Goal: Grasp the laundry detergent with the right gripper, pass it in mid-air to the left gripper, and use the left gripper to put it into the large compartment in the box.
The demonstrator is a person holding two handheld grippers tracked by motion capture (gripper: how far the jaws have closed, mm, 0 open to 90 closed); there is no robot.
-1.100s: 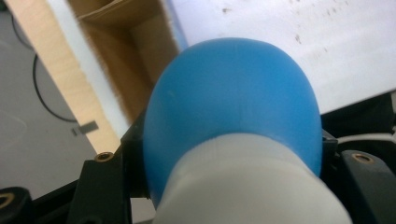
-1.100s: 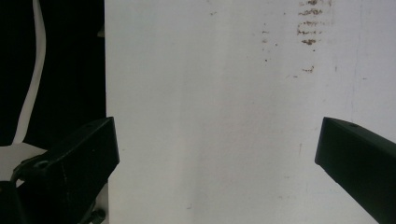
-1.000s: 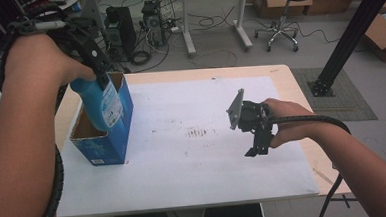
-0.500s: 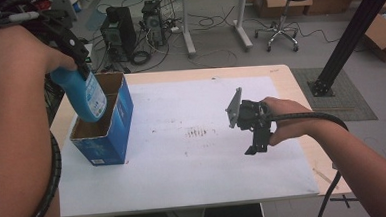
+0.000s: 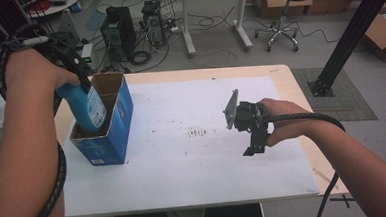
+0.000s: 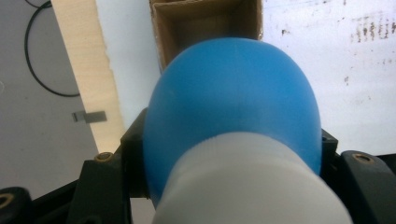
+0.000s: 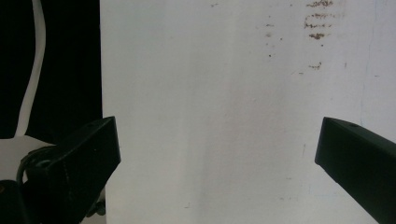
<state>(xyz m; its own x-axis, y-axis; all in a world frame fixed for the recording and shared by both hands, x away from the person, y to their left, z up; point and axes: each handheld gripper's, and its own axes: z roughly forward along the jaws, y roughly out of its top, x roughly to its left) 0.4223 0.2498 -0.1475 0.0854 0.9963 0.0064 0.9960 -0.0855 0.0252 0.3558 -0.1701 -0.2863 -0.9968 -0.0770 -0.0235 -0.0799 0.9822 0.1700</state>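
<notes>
- One table [image 5: 185, 189] lies in front of you, its top covered by a white sheet with a few brown smudges near the middle.
- One blue cardboard box [image 5: 113, 137] stands open-topped at the table's left edge; your left gripper view looks down into its brown inside [image 6: 205, 18].
- One blue bottle [image 5: 88, 106] with a white label is tilted, its lower end down inside the box mouth and its upper end leaning out to the left.
- Your left gripper [image 6: 233, 154] is clamped on that bottle: a black jaw presses each side of the blue body just above the white cap [image 6: 252, 182].
- Your left hand [image 5: 31, 72] is raised above the box's left side, forearm coming up from the bottom edge with the cable wound around it.
- Your right gripper [image 5: 252, 135] hangs above the sheet right of centre, jaws pointing down and spread wide apart with nothing between them.
- Your right hand [image 5: 282, 121] wraps the gripper from the right, well apart from the box.
</notes>
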